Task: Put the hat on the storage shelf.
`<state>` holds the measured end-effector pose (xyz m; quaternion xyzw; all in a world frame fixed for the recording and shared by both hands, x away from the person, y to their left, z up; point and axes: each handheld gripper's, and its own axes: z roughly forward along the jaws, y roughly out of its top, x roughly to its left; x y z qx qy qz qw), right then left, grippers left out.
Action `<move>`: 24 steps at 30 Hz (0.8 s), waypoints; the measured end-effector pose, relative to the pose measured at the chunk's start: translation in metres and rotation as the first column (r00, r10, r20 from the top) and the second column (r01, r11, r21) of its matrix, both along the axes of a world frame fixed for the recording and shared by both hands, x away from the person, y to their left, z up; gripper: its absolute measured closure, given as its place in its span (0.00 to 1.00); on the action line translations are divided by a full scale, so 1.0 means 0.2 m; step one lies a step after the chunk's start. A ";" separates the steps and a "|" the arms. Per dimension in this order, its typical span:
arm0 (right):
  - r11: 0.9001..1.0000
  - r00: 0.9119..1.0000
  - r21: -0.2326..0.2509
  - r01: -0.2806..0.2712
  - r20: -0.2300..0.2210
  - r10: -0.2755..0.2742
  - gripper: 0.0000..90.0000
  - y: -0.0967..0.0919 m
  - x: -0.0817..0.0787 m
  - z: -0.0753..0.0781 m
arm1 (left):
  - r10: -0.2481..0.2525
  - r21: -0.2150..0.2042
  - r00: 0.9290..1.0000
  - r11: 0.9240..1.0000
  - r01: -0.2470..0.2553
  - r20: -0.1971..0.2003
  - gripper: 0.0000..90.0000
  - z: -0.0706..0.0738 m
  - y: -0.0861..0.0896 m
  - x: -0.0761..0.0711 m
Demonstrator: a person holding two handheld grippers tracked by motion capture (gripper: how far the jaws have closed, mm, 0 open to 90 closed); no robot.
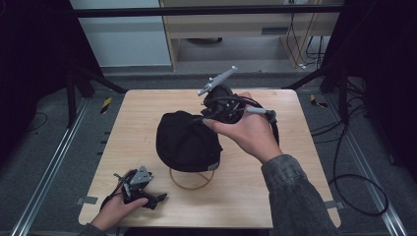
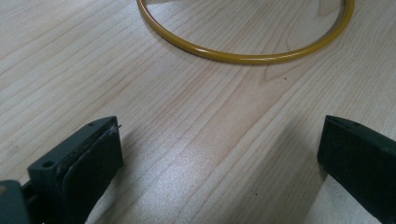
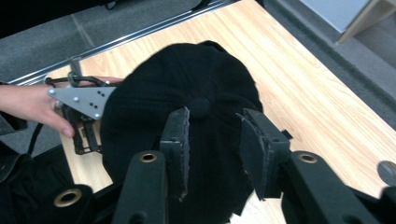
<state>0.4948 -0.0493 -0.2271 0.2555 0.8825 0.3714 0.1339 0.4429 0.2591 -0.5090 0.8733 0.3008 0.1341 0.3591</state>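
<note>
Black cap point(image 1: 187, 141) sits mid-surface point(image 1: 275, 182), over a yellow ring point(image 1: 191, 185) at its 6 o'clock. Right gripper point(image 1: 209, 115) at the cap's 1 o'clock, jaws apart above the crown. Left gripper point(image 1: 156, 198) at 8 o'clock, jaws wide apart, empty.

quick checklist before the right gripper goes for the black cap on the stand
1. Right gripper open: ok, its jaws stand apart.
2. Right gripper lined up over the black cap: ok, the right gripper view shows the crown button between the jaws.
3. Jaws touching the cap fabric yet: cannot tell.
4. Left gripper out of the way: ok, it rests low on the table near the front left corner, jaws open.
5. Yellow ring base flat on the table: ok.
6. Cap seated securely on its stand: cannot tell, the cap hides the stand's top.
</note>
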 end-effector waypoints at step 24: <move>0.971 0.966 0.044 0.236 0.098 -0.240 0.08 -0.37 -0.07 -0.05 | 0.002 0.000 1.000 1.000 -0.002 0.000 0.00 0.00 0.00 0.00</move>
